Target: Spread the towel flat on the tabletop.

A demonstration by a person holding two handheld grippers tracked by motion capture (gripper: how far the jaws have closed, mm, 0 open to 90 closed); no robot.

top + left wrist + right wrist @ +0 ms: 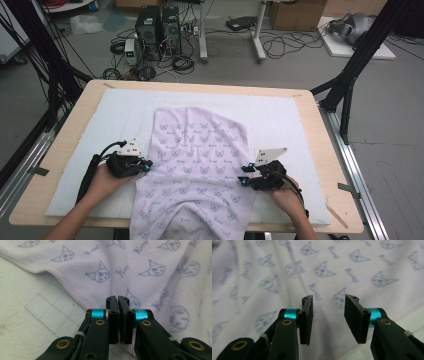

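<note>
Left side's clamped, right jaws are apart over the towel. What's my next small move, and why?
Probably lower the right gripper onto the towel's right edge and close. Its jaws stand apart with the printed cloth below them and nothing pinched, while the left gripper is shut at the stitched hem. Whether cloth is actually caught between the left jaws is hard to tell.

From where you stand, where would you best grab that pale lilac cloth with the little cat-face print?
Probably the stitched side hem of the pale lilac cat-print cloth, coming from outside over the white mat: the edge lies flat and exposed, thin enough to pinch.
</note>
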